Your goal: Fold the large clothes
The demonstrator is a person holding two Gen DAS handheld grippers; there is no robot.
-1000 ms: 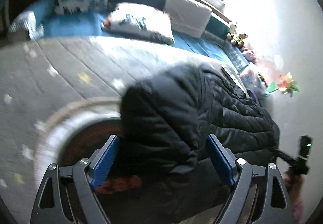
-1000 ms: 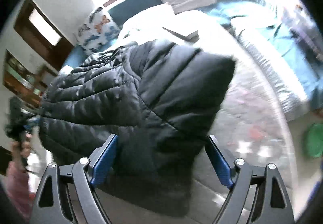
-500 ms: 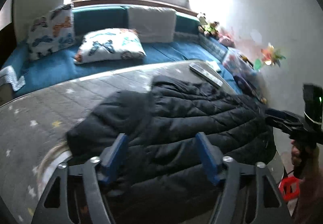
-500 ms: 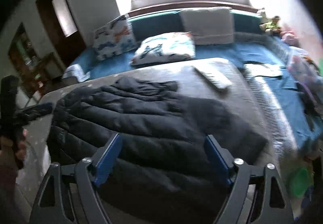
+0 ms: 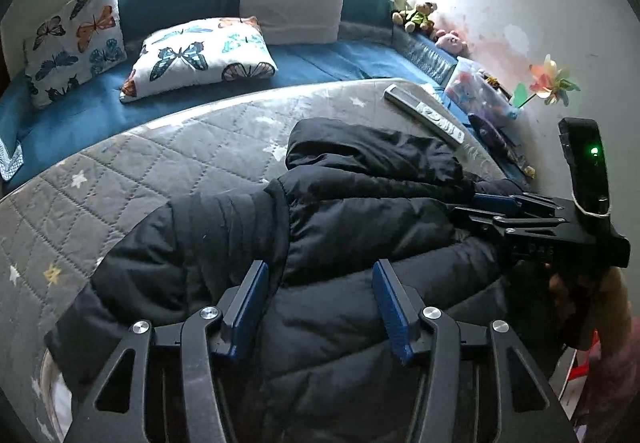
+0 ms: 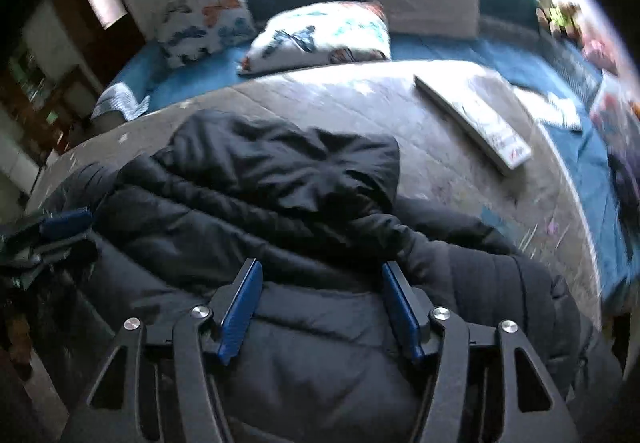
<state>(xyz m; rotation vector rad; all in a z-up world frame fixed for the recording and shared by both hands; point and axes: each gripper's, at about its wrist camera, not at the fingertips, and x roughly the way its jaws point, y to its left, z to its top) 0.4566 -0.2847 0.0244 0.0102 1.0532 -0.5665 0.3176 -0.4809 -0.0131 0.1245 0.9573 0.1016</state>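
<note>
Since a second ago the jacket has gone from hanging bunched in front of both cameras to lying spread on the grey quilt, hood toward the window. We note both claws have just been closing. The left gripper sits over the jacket's near edge, blue pads partly apart with dark fabric between them; we cannot tell whether they press on it. The right gripper reads likewise: jaws part-way in, jacket between, contact not resolvable. In the left view the right gripper shows at the jacket's far side, a hand under it. A remote lies on the quilt beyond the hood, apart from the jacket. Butterfly pillows rest on the blue couch behind.
</note>
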